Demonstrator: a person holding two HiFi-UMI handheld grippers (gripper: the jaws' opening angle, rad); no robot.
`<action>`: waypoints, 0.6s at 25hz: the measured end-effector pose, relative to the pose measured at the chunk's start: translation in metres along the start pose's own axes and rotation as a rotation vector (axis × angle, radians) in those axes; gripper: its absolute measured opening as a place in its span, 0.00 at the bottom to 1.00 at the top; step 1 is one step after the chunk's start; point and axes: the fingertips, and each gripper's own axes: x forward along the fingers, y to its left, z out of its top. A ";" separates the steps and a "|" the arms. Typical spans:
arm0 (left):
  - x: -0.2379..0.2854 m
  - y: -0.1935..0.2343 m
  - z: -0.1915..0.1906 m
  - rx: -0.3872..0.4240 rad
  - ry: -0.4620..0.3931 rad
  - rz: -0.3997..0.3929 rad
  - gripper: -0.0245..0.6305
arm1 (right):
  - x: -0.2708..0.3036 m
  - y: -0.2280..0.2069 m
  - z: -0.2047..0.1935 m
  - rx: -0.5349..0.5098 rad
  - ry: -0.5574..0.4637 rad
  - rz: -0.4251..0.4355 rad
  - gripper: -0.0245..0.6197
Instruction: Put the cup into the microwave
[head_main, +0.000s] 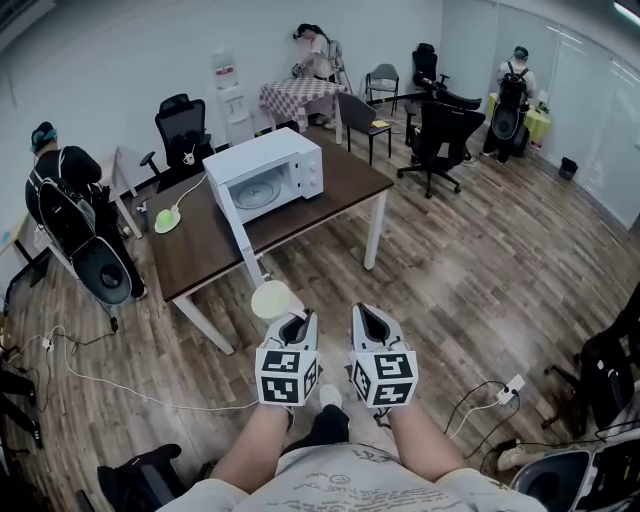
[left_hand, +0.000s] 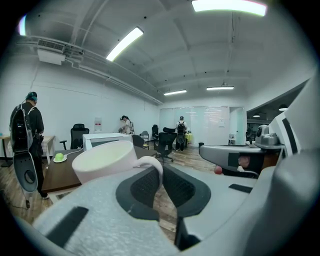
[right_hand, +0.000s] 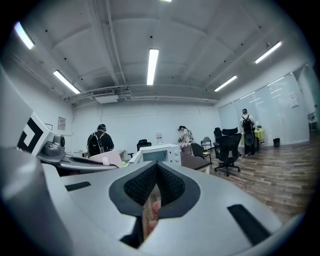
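Pinching the cup (head_main: 272, 299) by its handle alone, the left gripper (head_main: 293, 323) could let it swivel and slip; the right gripper (head_main: 372, 322) is closed, empty.

Lighting bright and even, from long white ceiling tube lights (left_hand: 125, 44) overhead. Shadows soft; a faint one lies under the dark brown rectangular table (head_main: 345, 180). Pale sheen on the wood-plank floor (head_main: 500, 320), right. All views bow at the edges; both gripper views have black corners. The grey-padded left gripper (left_hand: 161, 175), its white ceramic cup (left_hand: 102, 160) and the right gripper (right_hand: 156, 172) read soft, near the lens.
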 end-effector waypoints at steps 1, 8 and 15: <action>0.007 0.001 0.002 -0.002 -0.002 -0.006 0.09 | 0.006 -0.004 0.001 0.001 0.000 -0.002 0.06; 0.066 0.018 0.017 -0.002 -0.019 -0.042 0.09 | 0.064 -0.030 0.003 -0.006 0.009 -0.013 0.06; 0.126 0.054 0.046 -0.008 -0.034 -0.058 0.09 | 0.133 -0.044 0.022 -0.037 0.009 -0.010 0.06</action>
